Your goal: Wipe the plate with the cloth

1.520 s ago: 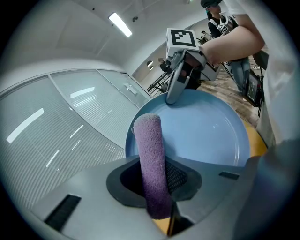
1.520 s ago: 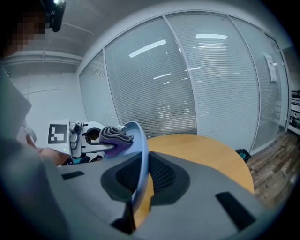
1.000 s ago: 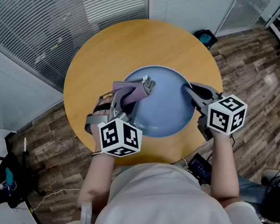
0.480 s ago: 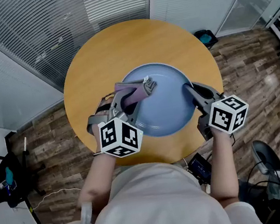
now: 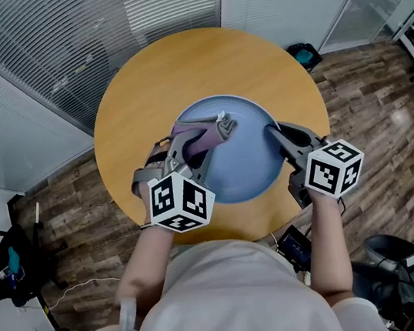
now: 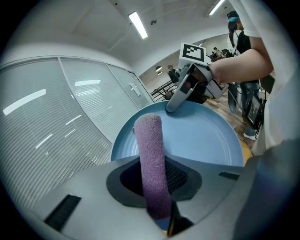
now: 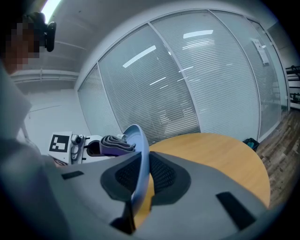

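A blue plate (image 5: 247, 164) is held tilted above the round wooden table (image 5: 177, 72). My right gripper (image 5: 272, 135) is shut on the plate's right rim, and the plate shows edge-on (image 7: 139, 154) between its jaws in the right gripper view. My left gripper (image 5: 187, 147) is shut on a folded purple cloth (image 5: 204, 136). The cloth's free end lies against the plate's upper left face. In the left gripper view the cloth (image 6: 150, 150) sticks up out of the jaws over the plate (image 6: 206, 140), and the right gripper (image 6: 180, 96) is at the far rim.
Glass walls with blinds surround the table on the far side. The floor is wood planks. A teal object (image 5: 303, 54) sits on the floor behind the table, and a dark office chair (image 5: 397, 259) stands at the lower right. The person's body fills the near foreground.
The cloth's end has shifted slightly to the right on the plate as the left gripper rolled a little. The plate and right gripper have barely moved.
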{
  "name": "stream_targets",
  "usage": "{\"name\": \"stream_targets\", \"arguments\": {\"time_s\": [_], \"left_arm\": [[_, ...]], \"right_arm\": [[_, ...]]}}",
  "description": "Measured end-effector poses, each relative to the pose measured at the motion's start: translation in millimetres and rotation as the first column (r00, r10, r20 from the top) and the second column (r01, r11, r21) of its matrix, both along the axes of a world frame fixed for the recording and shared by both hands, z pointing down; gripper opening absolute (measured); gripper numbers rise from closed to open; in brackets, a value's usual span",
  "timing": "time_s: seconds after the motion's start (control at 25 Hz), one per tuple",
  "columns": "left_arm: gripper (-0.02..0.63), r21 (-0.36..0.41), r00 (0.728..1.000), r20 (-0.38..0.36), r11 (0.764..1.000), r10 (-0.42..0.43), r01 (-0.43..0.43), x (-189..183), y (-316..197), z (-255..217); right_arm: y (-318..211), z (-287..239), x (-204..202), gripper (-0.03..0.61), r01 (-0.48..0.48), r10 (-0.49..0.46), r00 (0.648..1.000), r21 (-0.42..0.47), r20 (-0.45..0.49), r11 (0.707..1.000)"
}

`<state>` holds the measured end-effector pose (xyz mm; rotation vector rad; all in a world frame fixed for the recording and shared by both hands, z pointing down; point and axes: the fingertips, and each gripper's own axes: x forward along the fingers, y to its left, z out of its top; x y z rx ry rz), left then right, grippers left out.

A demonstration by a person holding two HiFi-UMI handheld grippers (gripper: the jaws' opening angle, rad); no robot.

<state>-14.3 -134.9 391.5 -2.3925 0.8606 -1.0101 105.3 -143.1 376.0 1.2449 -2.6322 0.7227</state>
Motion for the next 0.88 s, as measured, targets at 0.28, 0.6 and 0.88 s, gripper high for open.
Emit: {"name": "stream_targets", "arguments": {"time_s": [0.28, 0.6, 0.88], "left_arm": [[0.078, 0.000, 1.000, -0.008, 1.000, 0.010, -0.010, 3, 1, 0], [0.078, -0.001, 1.000, -0.005, 1.000, 0.018, -0.018, 5, 0, -4], [0.080, 0.003, 1.000, -0.009, 1.000, 0.025, -0.025, 11, -2, -5]], "right_arm": [[2, 3, -10, 0.041, 0.023, -0.024, 1.000, -0.006, -0.007, 1.000], [3, 3, -17, 0.043, 0.042, -0.042, 0.999, -0.016, -0.016, 0.999], [5, 7, -21, 0.043, 0.054, -0.054, 0.998, -0.025, -0.017, 0.998]]}}
